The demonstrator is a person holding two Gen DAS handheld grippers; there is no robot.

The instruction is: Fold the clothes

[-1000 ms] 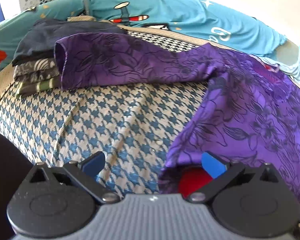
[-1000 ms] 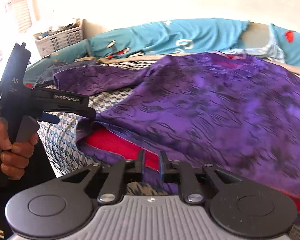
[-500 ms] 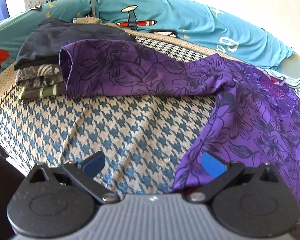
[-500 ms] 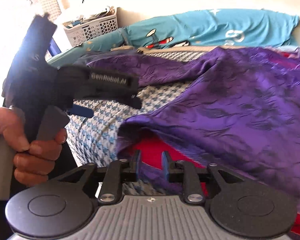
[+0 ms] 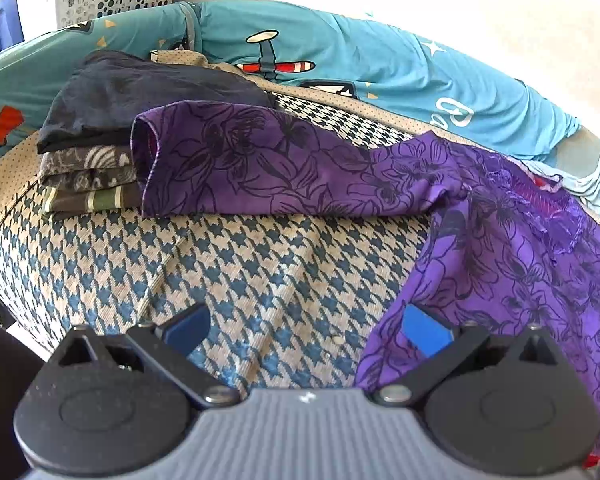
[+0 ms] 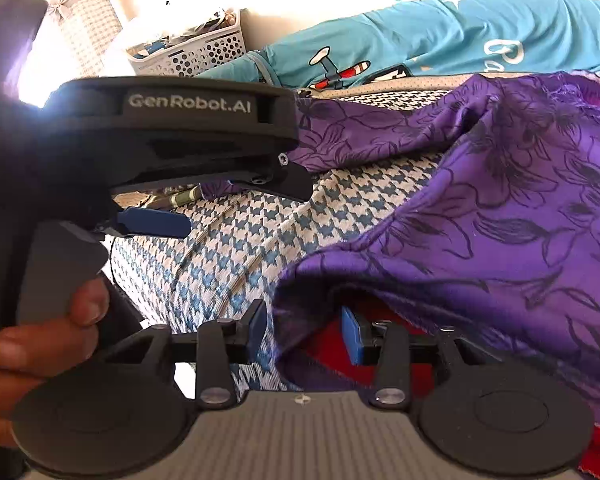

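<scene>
On the houndstooth bedcover (image 5: 236, 264) the purple floral top (image 5: 512, 264) is lying spread, one sleeve (image 5: 260, 160) reaching toward the folded stack (image 5: 88, 152). My right gripper (image 6: 304, 330) is opening, with the hem's corner between the pads but no longer pinched. My left gripper (image 5: 304, 326) is hanging wide, holding nothing. Next, I judge, I'm taking the sleeve and folding it inward.

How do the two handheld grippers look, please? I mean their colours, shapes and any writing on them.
Both are the same tool. The right gripper has a grey ribbed body, two round black discs, black linkage arms with silver rivets, and blue finger pads. The left gripper looks the same in its own camera; seen from the side, its black housing bears white lettering "GenRobot.AI" above a grey handle. No sleeve is visible.
</scene>
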